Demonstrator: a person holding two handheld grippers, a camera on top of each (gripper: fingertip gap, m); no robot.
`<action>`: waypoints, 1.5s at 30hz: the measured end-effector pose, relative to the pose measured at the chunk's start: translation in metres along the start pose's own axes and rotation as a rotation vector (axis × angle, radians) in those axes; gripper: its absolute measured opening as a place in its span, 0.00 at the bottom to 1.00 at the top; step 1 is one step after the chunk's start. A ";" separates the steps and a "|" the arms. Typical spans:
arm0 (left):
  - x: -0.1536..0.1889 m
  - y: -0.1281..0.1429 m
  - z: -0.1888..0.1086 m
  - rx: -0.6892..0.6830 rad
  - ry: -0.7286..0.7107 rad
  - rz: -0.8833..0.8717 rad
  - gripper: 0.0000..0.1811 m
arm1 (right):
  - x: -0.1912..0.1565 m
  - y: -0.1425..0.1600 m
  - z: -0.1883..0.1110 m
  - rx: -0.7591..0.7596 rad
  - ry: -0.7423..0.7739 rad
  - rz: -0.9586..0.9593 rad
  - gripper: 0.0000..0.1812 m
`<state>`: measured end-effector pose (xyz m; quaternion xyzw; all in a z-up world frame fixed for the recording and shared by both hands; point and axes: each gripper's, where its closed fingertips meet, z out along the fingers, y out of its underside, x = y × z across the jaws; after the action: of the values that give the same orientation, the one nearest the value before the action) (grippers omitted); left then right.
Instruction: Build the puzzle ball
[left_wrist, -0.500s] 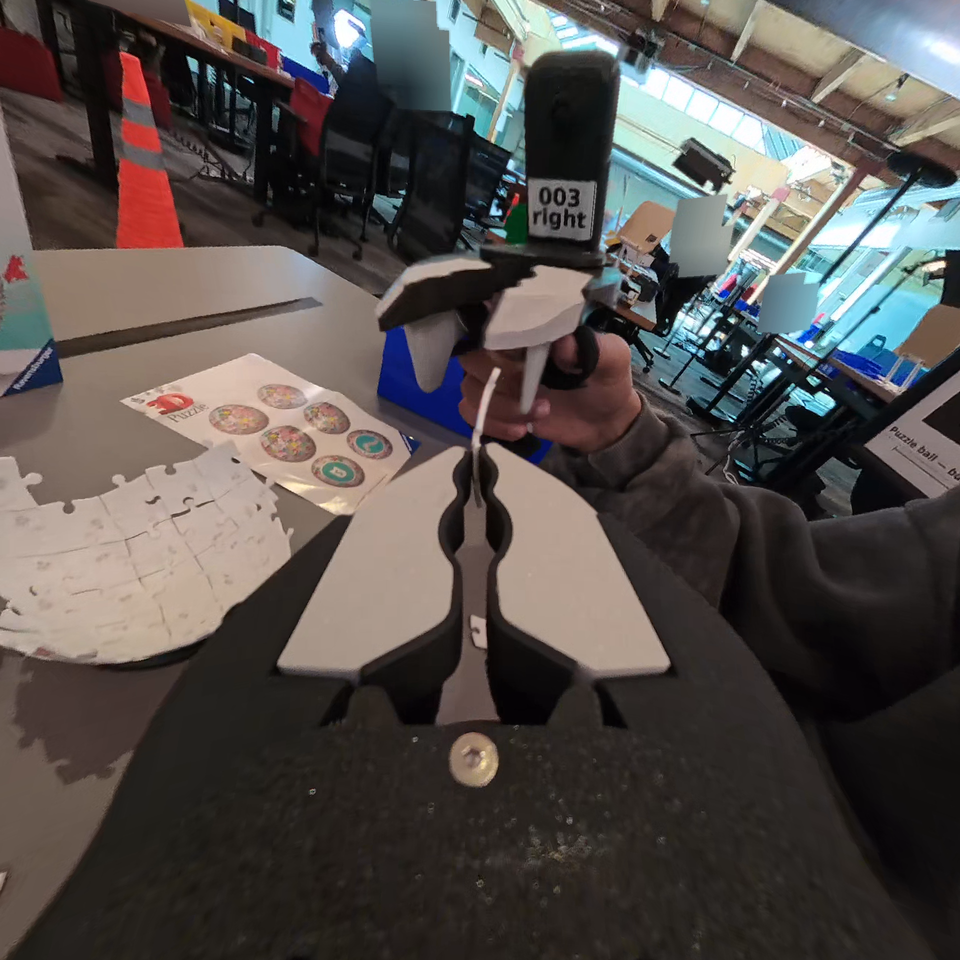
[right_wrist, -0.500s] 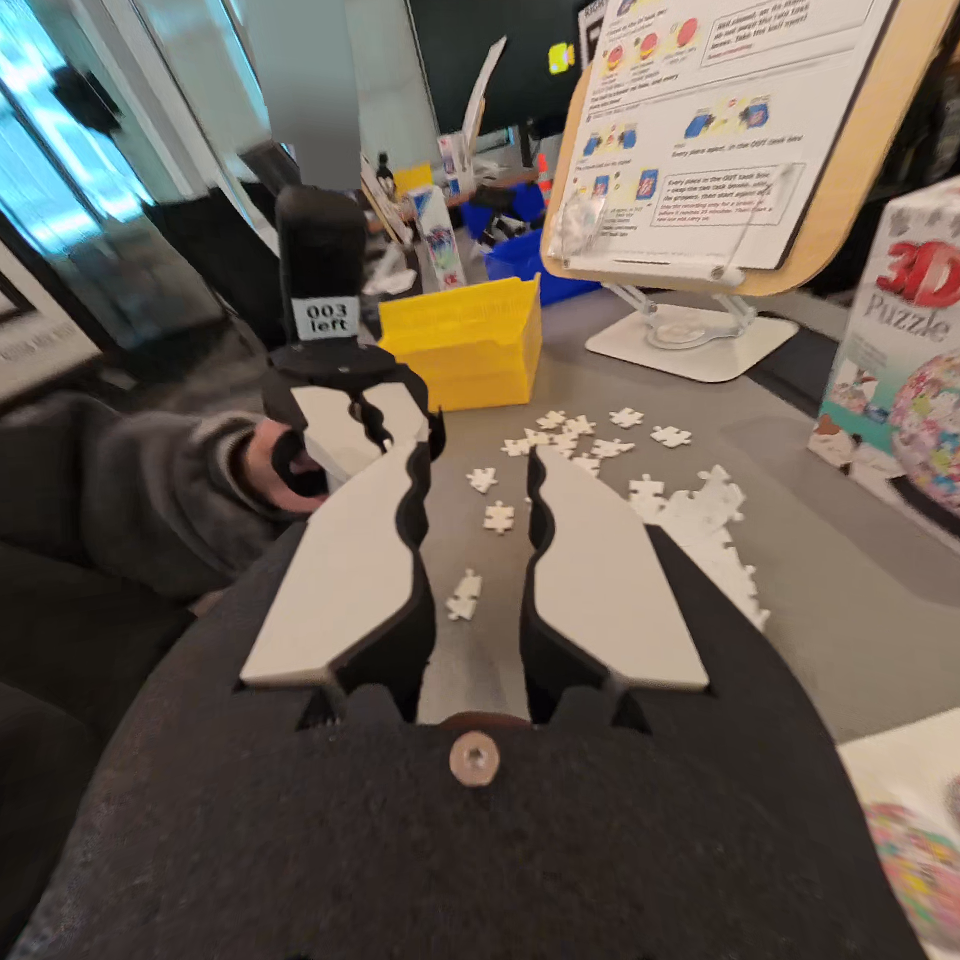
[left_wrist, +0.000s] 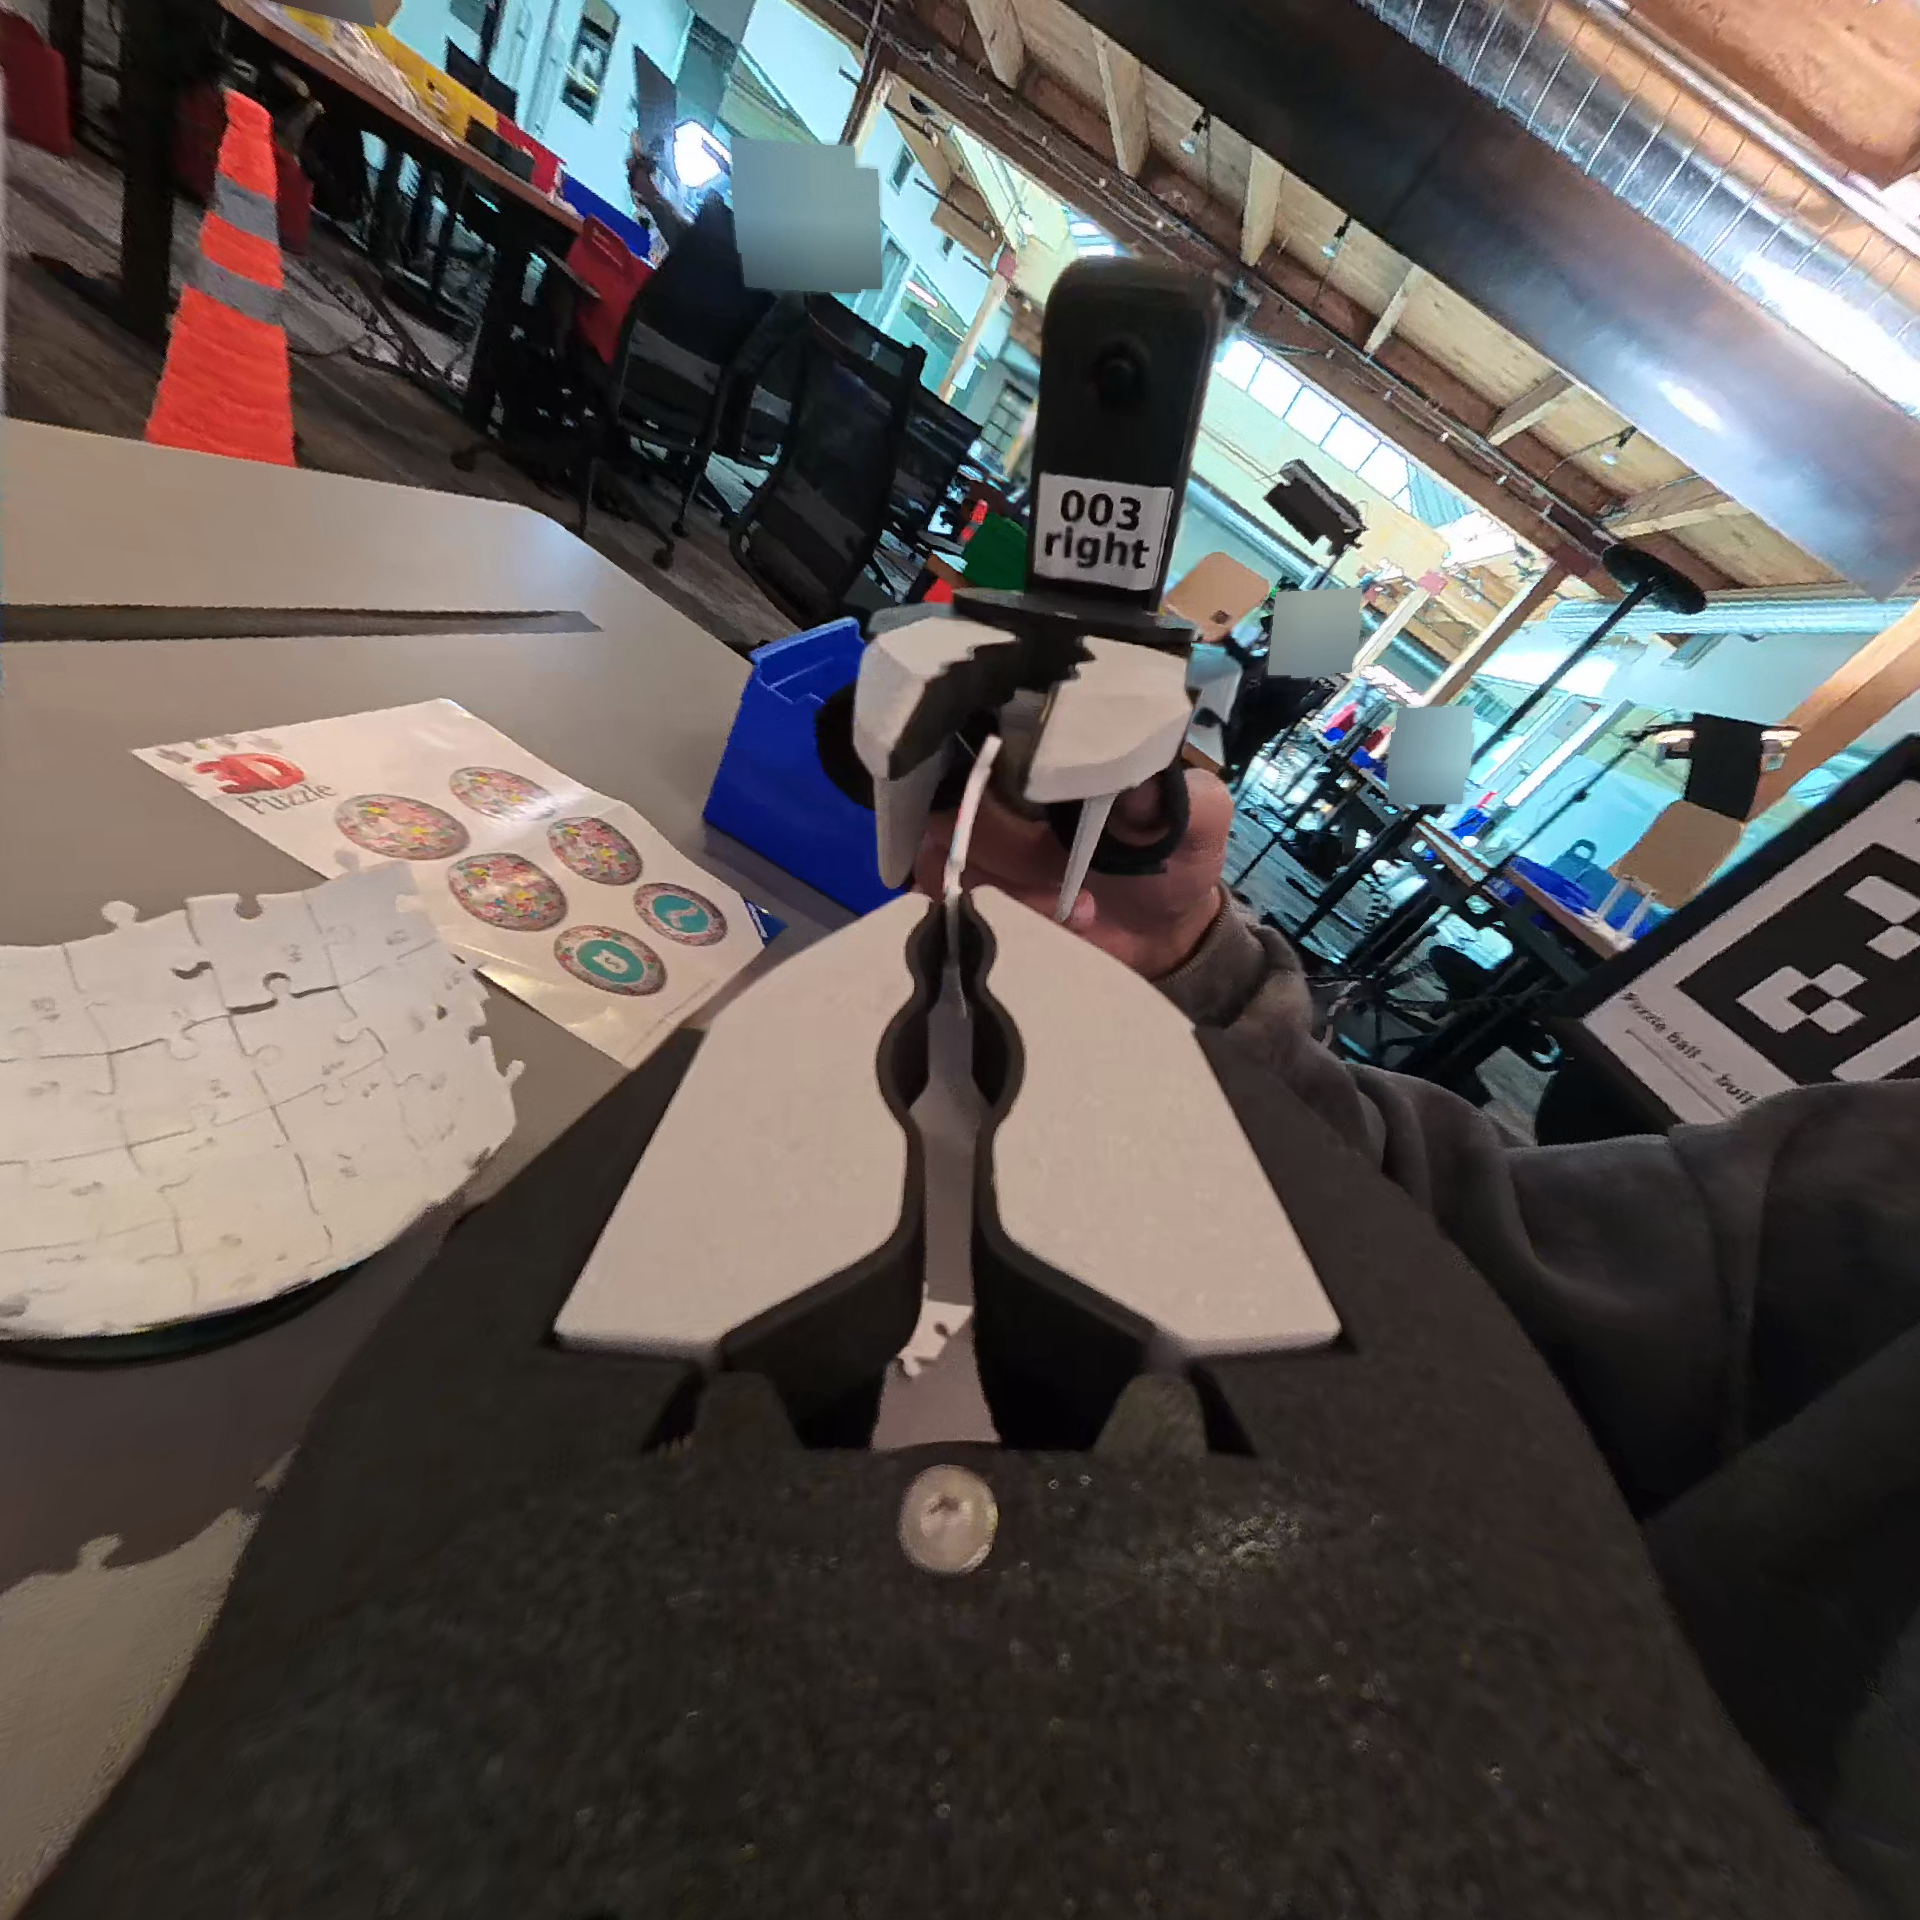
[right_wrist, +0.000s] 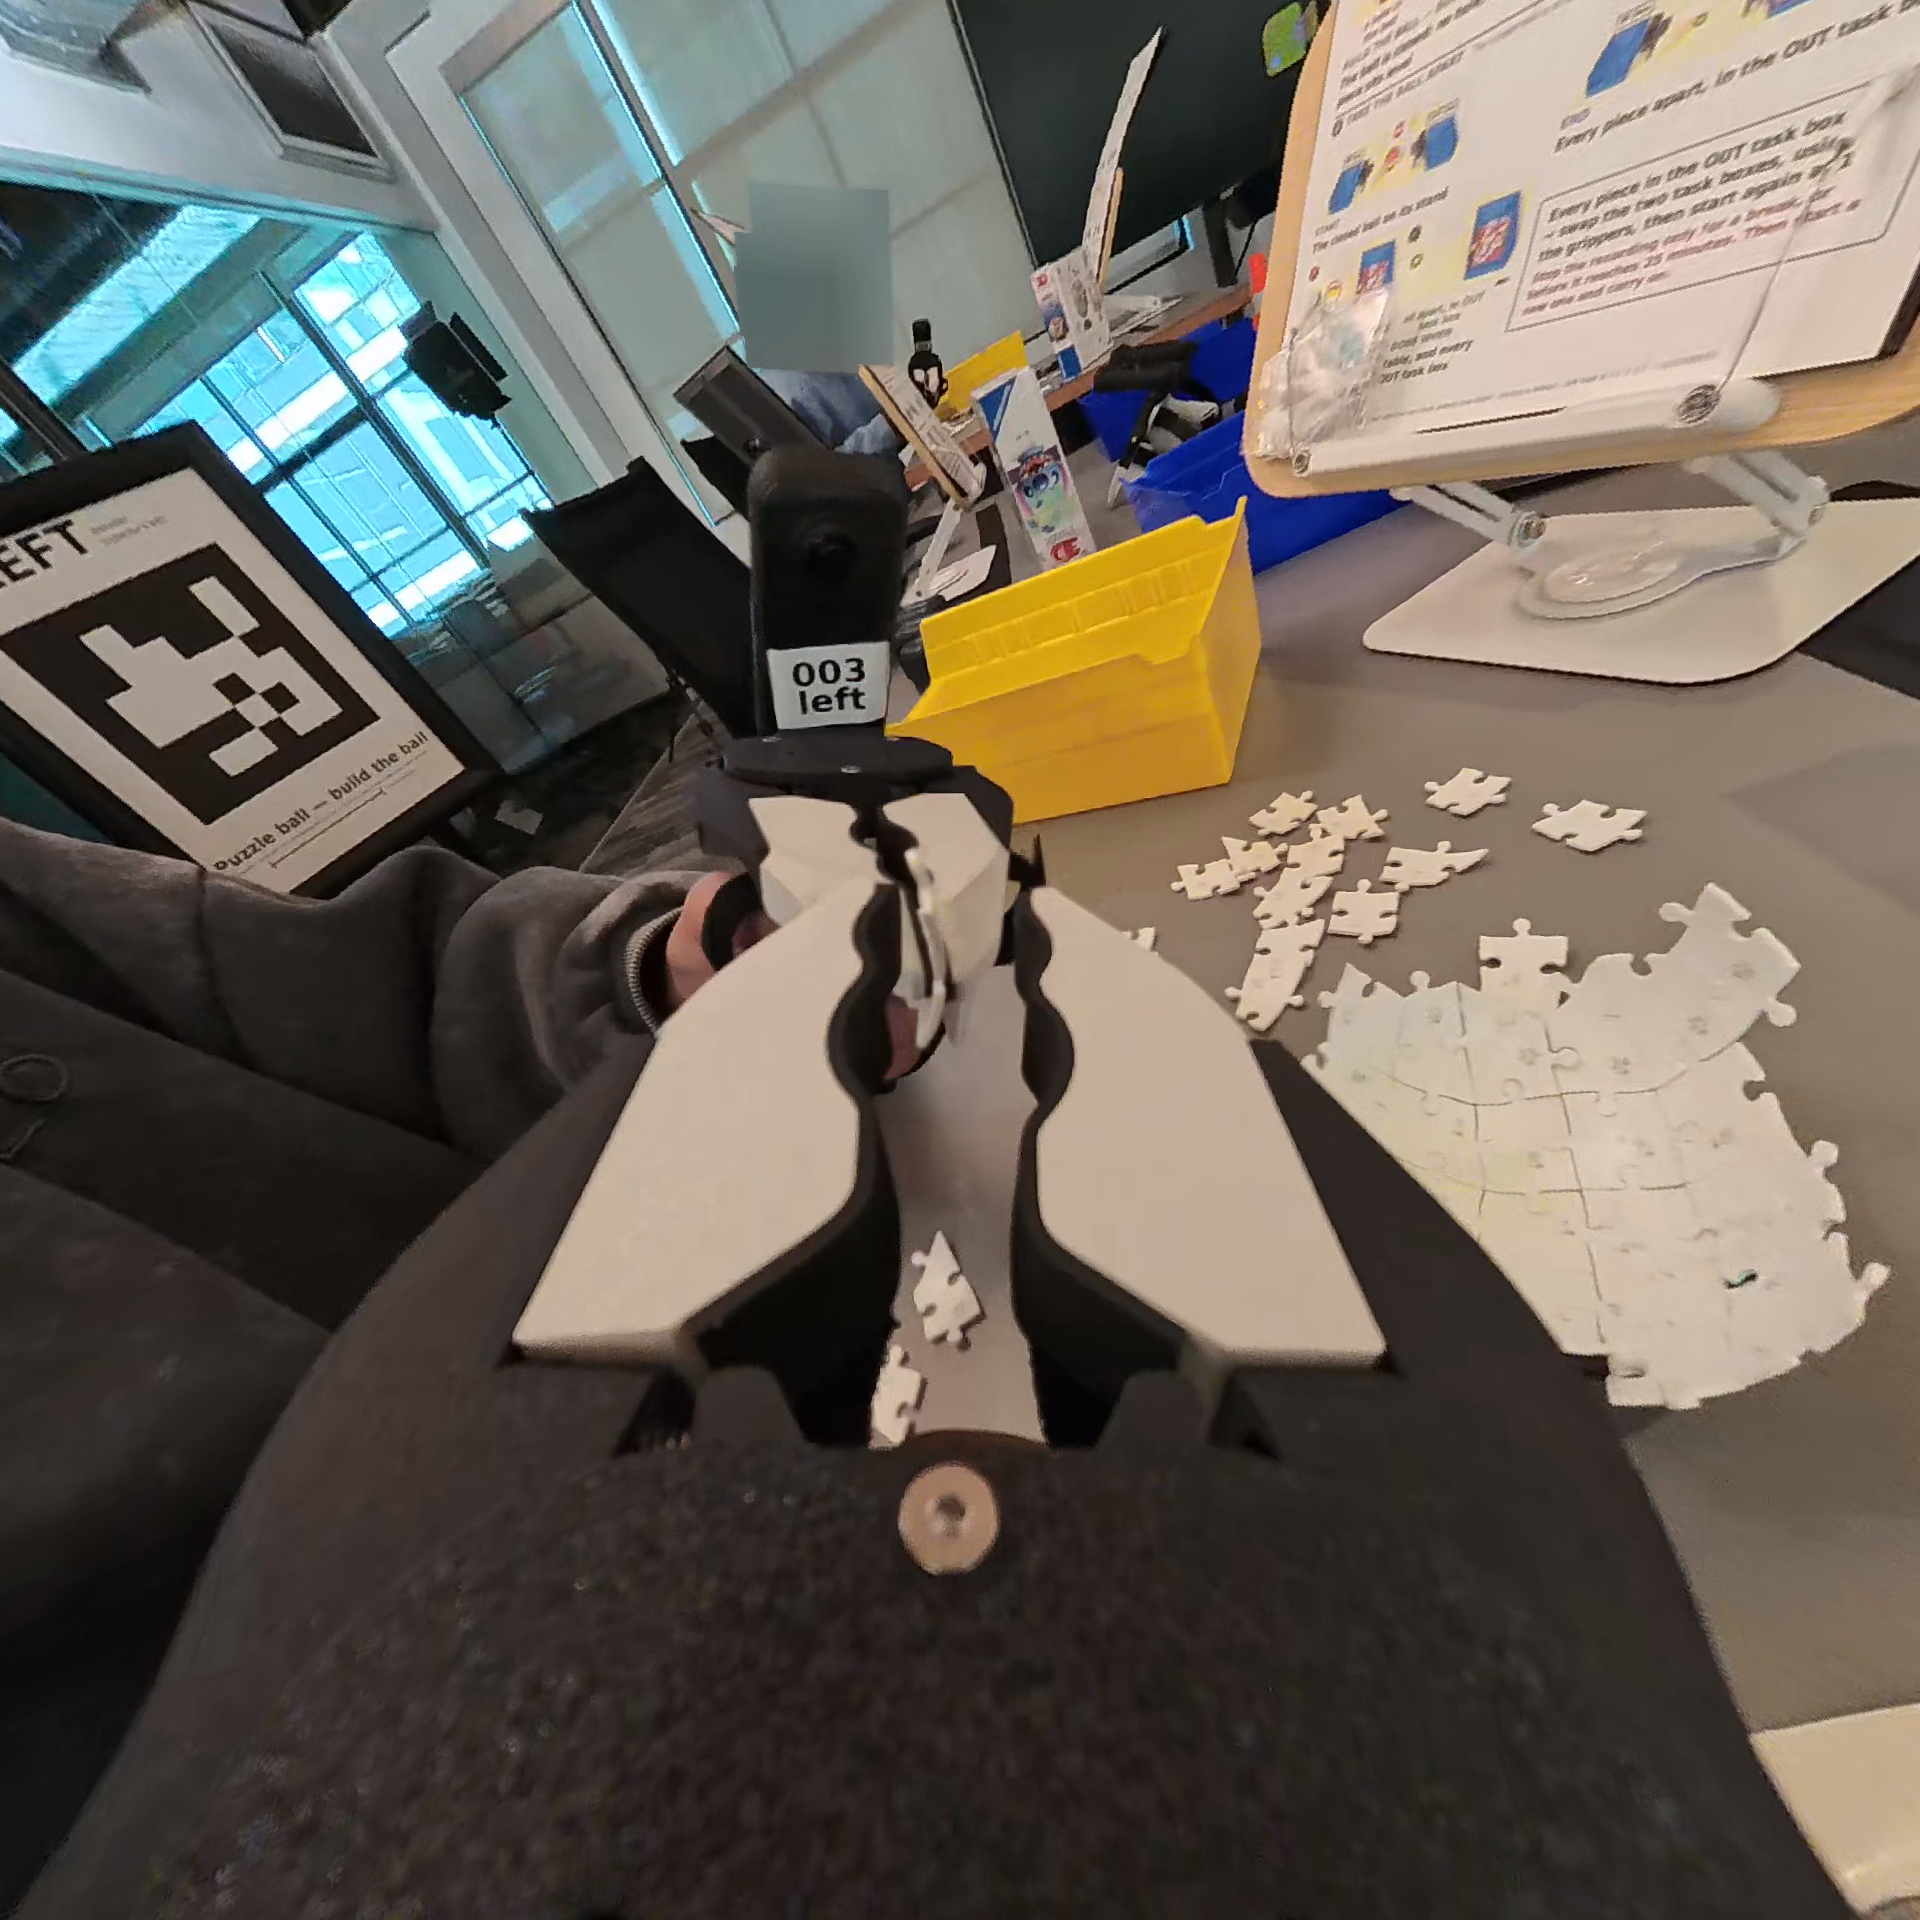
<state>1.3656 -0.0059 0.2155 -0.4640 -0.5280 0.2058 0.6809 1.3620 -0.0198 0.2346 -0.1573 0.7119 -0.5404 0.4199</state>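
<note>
Wood-beamed ceiling, large windows, grey table.

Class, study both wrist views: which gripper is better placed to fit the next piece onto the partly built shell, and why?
Probably the left. The left gripper is already shut on a white puzzle piece, held edge-on. The right gripper is open and empty, facing the left one. The assembled shell lies on the table beside both.

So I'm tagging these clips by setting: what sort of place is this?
Probably a shared lab or workshop space: rows of work tables with office chairs, an orange traffic cone, parts bins like the yellow bin, and exposed ceiling beams overhead.
</note>
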 end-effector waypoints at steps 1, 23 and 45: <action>0.000 0.001 0.000 -0.006 0.011 -0.016 0.01 | 0.000 0.002 0.000 -0.012 0.002 -0.014 0.11; -0.014 0.008 -0.005 -0.079 -0.014 -0.032 0.01 | 0.007 0.007 -0.006 -0.051 0.065 -0.162 0.05; -0.089 -0.014 -0.032 -0.281 -0.286 0.212 0.14 | 0.039 0.006 -0.013 -0.126 0.229 -0.275 0.01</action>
<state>1.3604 -0.0947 0.1804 -0.5733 -0.5909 0.2644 0.5023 1.3298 -0.0353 0.2130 -0.2167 0.7594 -0.5613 0.2477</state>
